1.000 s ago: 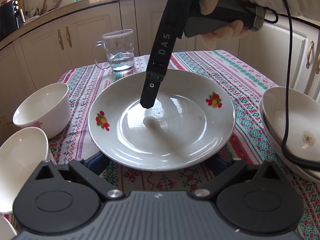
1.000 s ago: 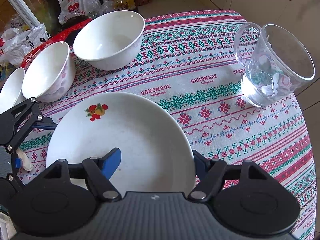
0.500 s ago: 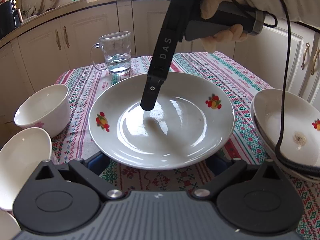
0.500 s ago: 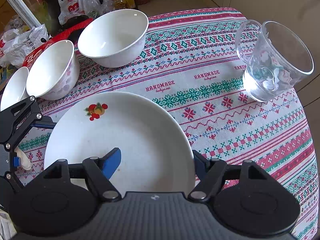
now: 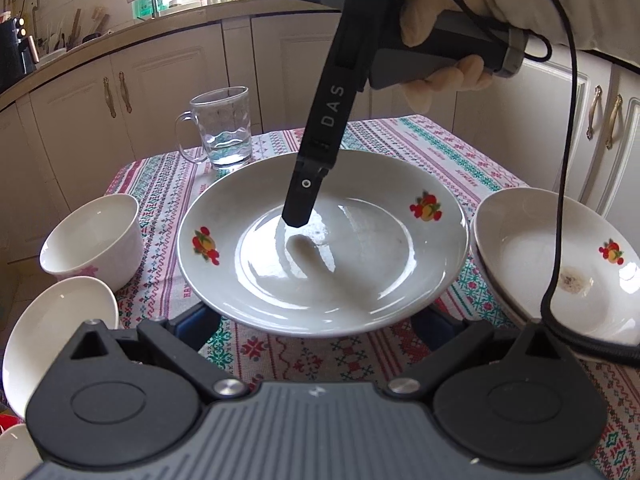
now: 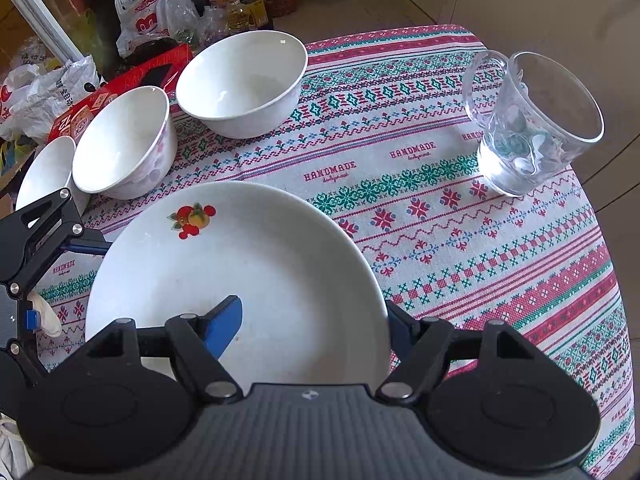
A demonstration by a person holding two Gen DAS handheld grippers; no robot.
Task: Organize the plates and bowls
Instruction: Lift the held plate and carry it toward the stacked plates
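Observation:
A white plate with fruit decals (image 5: 360, 264) is held above the tablecloth; it also shows in the right wrist view (image 6: 280, 272). My right gripper (image 6: 316, 328) is shut on its rim, one blue finger (image 6: 224, 326) inside the plate and the other under it. In the left wrist view one of its fingers (image 5: 304, 204) reaches into the plate. My left gripper (image 5: 316, 320) is open, its fingers under the plate's near edge and partly hidden. A stack of like plates (image 5: 560, 264) lies at the right. White bowls (image 6: 240, 84) (image 6: 124, 144) stand at the left.
A glass mug with water (image 6: 528, 128) stands near the table's far corner. A patterned tablecloth (image 6: 440, 220) covers the table. A third small bowl (image 6: 44, 172) sits at the table's left edge. The right gripper's cable (image 5: 560, 200) hangs over the plate stack.
The plate has risen and shifted a little toward the plate stack, carried by my right gripper. My left gripper stays under its near edge.

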